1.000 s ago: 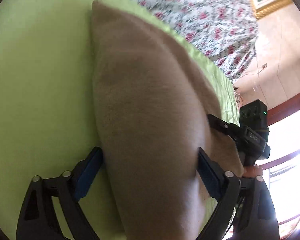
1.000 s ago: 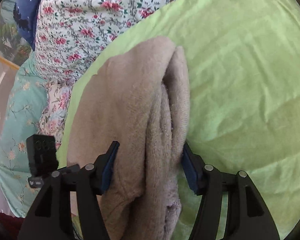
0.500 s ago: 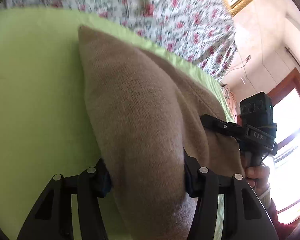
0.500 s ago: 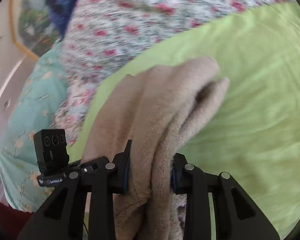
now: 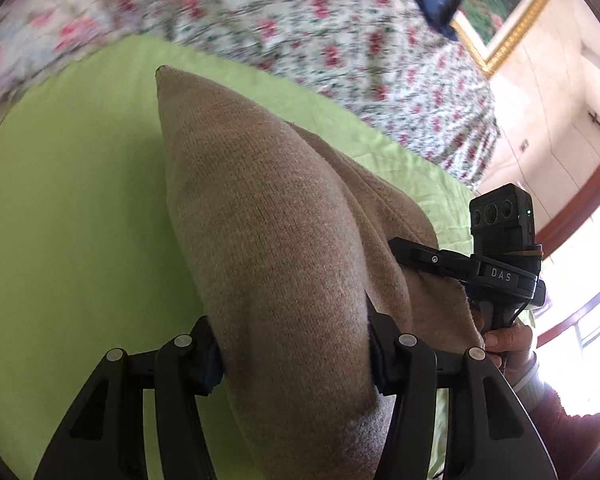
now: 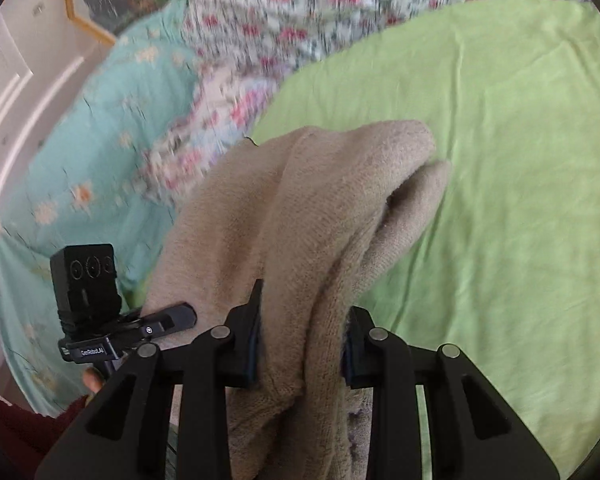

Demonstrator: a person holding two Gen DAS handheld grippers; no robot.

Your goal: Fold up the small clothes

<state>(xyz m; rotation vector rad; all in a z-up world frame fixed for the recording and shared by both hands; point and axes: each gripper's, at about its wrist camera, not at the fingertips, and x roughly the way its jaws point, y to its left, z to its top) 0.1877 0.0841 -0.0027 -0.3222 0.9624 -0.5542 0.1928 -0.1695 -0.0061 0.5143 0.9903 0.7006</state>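
The tan knit garment [image 5: 268, 240] runs forward from between the pads of the left hand-held gripper [image 5: 294, 354], which has just closed and now clamps a thick bunch of it above the green bed sheet [image 5: 72, 220]. The right hand-held gripper [image 6: 302, 346], also just closed, pinches the garment's folded edge, whose rounded end points toward the floral bedding [image 6: 300, 28].

Open green sheet [image 6: 520, 200] lies bare off my right, plenty of room to pass there. Ahead, the floral bedding [image 5: 300, 20] heaps up and blocks the far edge. The tan knit [image 5: 268, 240] bulks between my two grippers, filling the middle.
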